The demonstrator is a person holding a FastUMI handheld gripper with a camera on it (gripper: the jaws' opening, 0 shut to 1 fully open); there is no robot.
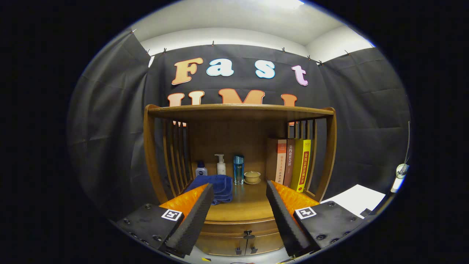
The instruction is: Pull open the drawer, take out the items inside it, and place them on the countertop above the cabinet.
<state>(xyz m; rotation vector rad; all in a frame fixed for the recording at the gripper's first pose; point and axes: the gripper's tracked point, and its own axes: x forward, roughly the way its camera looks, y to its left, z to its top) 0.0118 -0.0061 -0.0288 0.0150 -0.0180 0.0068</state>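
Observation:
A wooden cabinet stands ahead of me, its drawer (238, 228) closed under the countertop (243, 209), with a small dark knob (248, 233) at the drawer's middle. My gripper (240, 190) is open, held above and in front of the countertop, nothing between its fingers. The knob lies below the gap between the fingers. Whatever is in the drawer is hidden.
On the countertop sit a folded blue towel (216, 185), a small dark-capped bottle (201, 169), a white pump bottle (221, 165), a blue bottle (238, 168), a lidded cup (252, 177) and upright books (293, 165). A shelf (240, 109) spans above. Two cabinet doors (234, 245) lie below the drawer.

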